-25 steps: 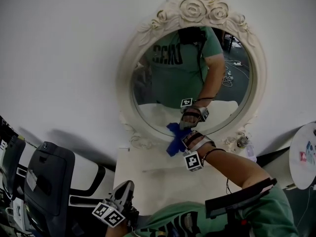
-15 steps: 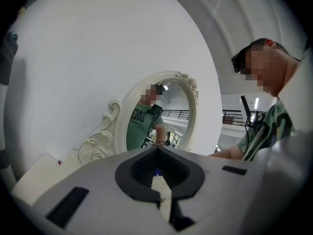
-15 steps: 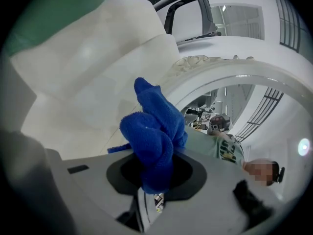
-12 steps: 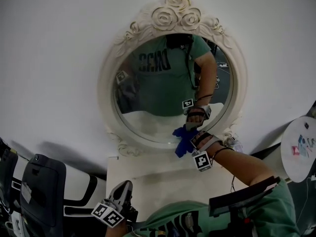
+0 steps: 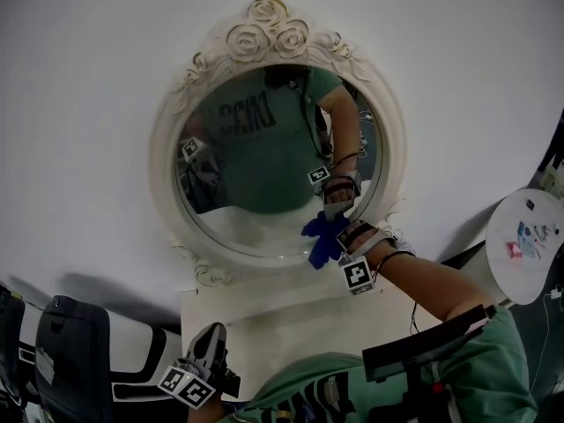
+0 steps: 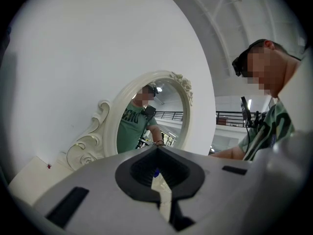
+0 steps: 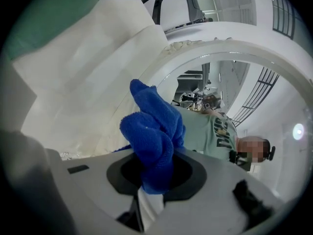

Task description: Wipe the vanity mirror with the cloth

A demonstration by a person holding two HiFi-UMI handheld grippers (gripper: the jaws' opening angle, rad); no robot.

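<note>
Where the cloth [image 5: 322, 241] sits: bunched against the lower right of the mirror [image 5: 256, 174] glass, beside the frame.
Right gripper [image 5: 339, 236]: jaws clamped on the blue cloth.
Left gripper [image 5: 210, 352]: jaws together, nothing between them; low, at the near left of the table [image 5: 291, 315].
</note>
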